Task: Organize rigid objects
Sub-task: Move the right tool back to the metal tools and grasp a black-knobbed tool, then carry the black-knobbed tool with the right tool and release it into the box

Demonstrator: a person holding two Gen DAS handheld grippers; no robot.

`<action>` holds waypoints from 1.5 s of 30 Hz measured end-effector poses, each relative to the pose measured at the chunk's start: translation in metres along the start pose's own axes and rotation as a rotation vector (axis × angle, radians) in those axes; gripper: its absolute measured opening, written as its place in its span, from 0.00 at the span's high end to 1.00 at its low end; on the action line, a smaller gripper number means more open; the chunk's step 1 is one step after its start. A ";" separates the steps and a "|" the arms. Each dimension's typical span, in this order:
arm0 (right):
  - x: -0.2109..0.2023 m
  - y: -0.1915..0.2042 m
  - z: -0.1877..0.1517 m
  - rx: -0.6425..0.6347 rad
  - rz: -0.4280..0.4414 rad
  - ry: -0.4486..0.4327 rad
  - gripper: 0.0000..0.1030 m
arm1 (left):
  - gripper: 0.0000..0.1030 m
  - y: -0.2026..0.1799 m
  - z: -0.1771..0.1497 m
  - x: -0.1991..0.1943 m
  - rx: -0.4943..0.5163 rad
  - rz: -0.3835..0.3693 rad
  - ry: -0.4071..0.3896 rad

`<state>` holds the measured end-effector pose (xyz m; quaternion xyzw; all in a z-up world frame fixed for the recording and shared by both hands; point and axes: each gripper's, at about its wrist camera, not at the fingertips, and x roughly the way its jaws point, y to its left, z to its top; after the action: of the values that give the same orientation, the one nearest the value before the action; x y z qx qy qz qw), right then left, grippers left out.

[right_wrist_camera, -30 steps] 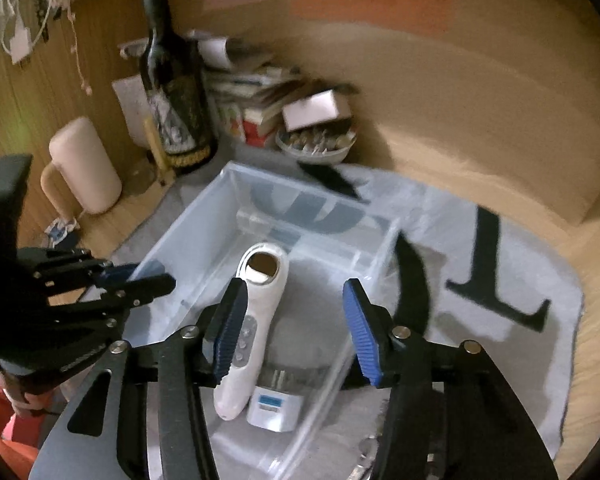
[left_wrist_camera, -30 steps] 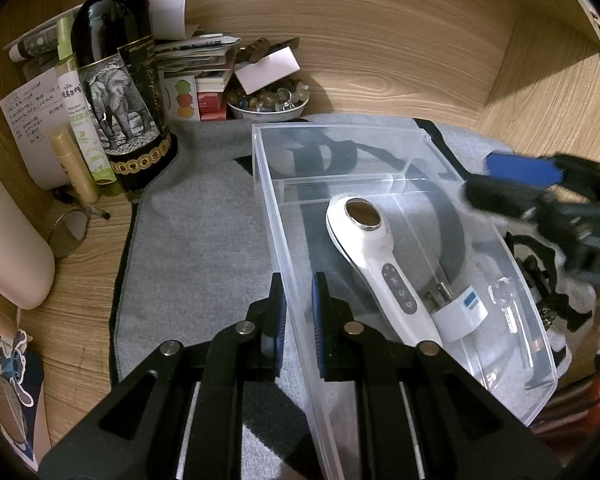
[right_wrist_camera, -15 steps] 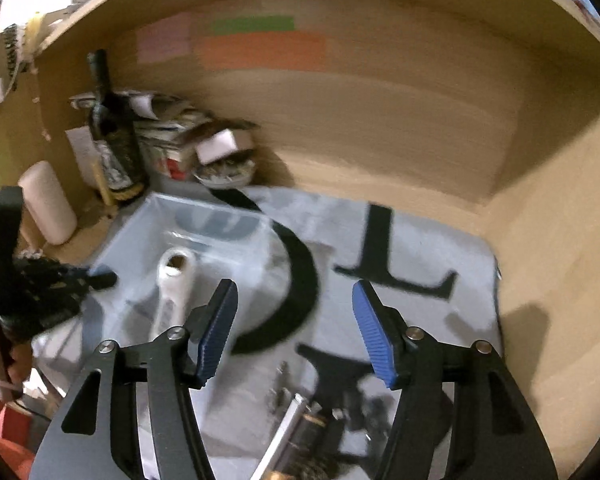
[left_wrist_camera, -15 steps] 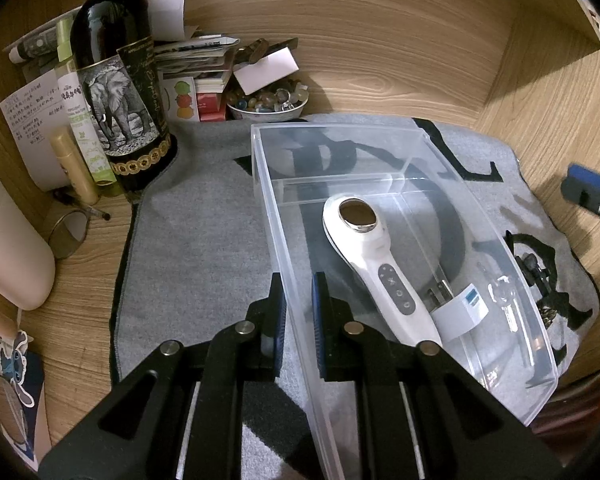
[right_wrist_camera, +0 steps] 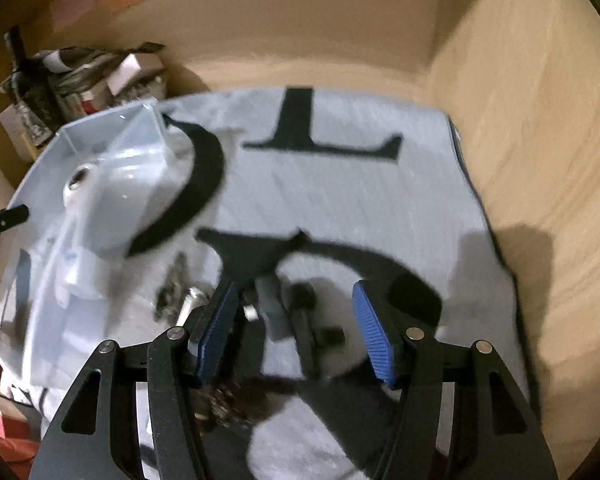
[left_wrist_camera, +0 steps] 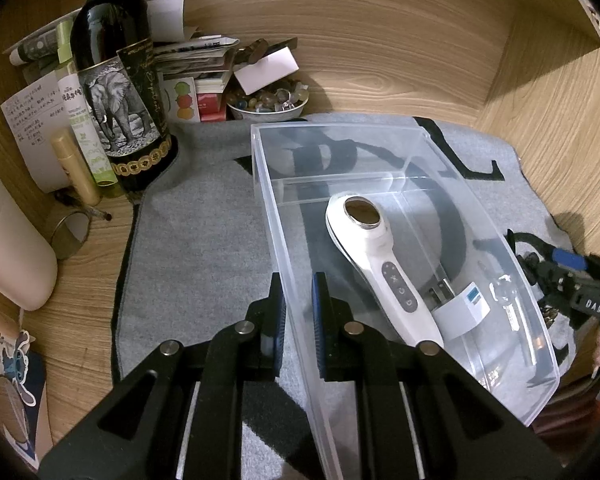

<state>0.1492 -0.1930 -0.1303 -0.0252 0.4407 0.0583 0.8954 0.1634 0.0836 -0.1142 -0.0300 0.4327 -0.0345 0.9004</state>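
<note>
Left wrist view
Left gripper [left_wrist_camera: 298,312]: pads clamped on the near wall of the bin [left_wrist_camera: 276,216], one pad outside and one inside; it steadies the bin.
Bin: clear plastic, upright on the grey mat [left_wrist_camera: 204,240].
Bin contents: white handheld device [left_wrist_camera: 380,264] lying along the floor, head toward the far wall; a white plug adapter [left_wrist_camera: 458,308] just beside its handle; a small clear item by the right wall, too faint to name.
Right gripper [left_wrist_camera: 568,276]: seen past the bin's right wall, low over the mat.
Surroundings: wine bottle [left_wrist_camera: 120,92], bowl of stones [left_wrist_camera: 266,102], stacked papers, all at the back wall and apart from the bin.

Right wrist view (motion-blurred)
Right gripper [right_wrist_camera: 292,332]: jaws spread wide, nothing between the pads.
Loose items [right_wrist_camera: 296,312]: several small dark and metallic pieces on the mat just beyond the fingers, right of the bin [right_wrist_camera: 44,240]; kinds not readable through blur.
Silver piece [right_wrist_camera: 190,300]: near the left pad, on the mat.

Step in hand: right gripper reaching for the next loose item; part of the sorting looks done.
Next move calls for: lowering the pads astride one piece, closing, then carrying it over the bin's right wall while the left keeps its hold.
</note>
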 end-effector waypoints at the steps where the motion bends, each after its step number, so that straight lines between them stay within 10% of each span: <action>1: 0.002 -0.004 -0.005 0.014 0.002 0.010 0.45 | 0.88 0.000 0.000 0.000 0.000 0.000 0.000; 9: 0.010 -0.017 -0.023 0.040 -0.015 0.023 0.49 | 0.89 0.001 -0.001 -0.001 0.001 0.000 -0.001; 16: 0.016 -0.017 -0.015 0.021 -0.006 0.018 0.74 | 0.88 0.002 -0.001 0.000 0.002 -0.001 0.000; 45: -0.057 0.093 0.066 -0.232 0.173 -0.273 0.74 | 0.89 0.000 -0.001 0.000 0.001 0.002 0.000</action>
<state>0.1549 -0.0989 -0.0436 -0.0820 0.3062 0.1883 0.9295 0.1629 0.0839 -0.1146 -0.0293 0.4325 -0.0339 0.9005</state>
